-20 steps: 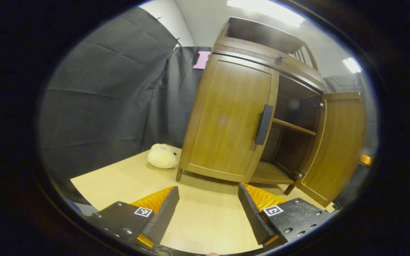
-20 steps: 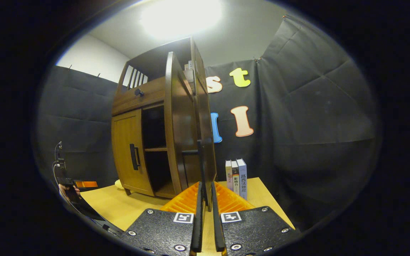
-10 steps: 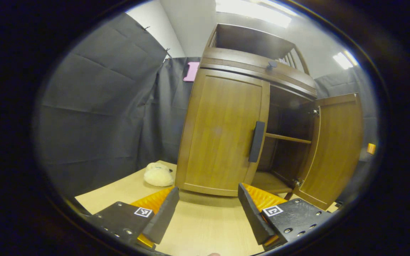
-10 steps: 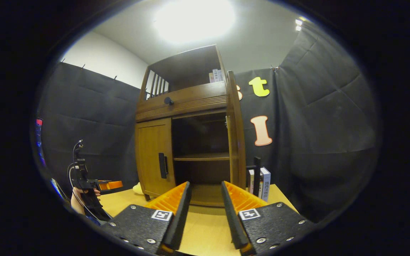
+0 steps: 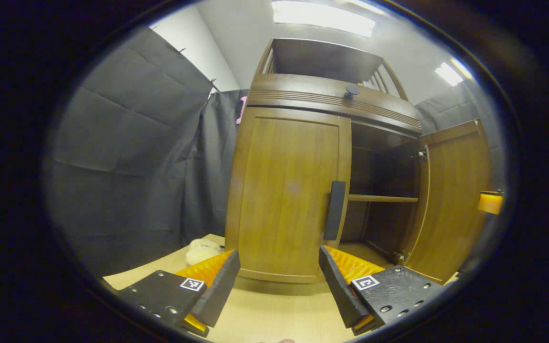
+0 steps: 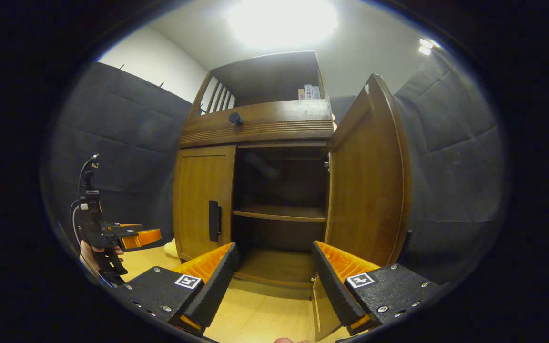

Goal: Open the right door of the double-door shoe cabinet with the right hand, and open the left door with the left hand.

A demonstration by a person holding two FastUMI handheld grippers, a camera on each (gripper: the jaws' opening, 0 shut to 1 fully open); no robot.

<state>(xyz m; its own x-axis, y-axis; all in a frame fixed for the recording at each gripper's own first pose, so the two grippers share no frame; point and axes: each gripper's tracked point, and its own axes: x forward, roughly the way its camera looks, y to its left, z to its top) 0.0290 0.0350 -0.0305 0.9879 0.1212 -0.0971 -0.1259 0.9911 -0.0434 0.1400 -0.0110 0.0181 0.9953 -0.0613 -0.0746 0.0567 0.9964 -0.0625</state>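
Note:
The brown wooden shoe cabinet (image 5: pixel 331 97) stands on the table. Its left door (image 5: pixel 286 190) is closed, with a dark vertical handle (image 5: pixel 335 210) at its inner edge. Its right door (image 5: pixel 451 200) is swung wide, baring the inner shelf (image 5: pixel 381 198). My left gripper (image 5: pixel 279 281) is open, short of the left door, the handle slightly right of its gap. In the right gripper view, my right gripper (image 6: pixel 272 281) is open and holds nothing, facing the open compartment (image 6: pixel 279 214) beside the right door (image 6: pixel 367 186). The left gripper (image 6: pixel 112 236) shows far left, in a hand (image 6: pixel 86 247).
A cream plush toy (image 5: pixel 200 250) lies on the light wooden table (image 5: pixel 274 314) left of the cabinet. A round knob (image 6: pixel 235 117) sits on the drawer front above the doors. Books (image 6: pixel 309 92) stand in the top shelf. Black cloth walls close in both sides.
My right gripper has let go of the right door's edge, opened, and turned left to face the cabinet's inside. My left gripper has come closer to the left door.

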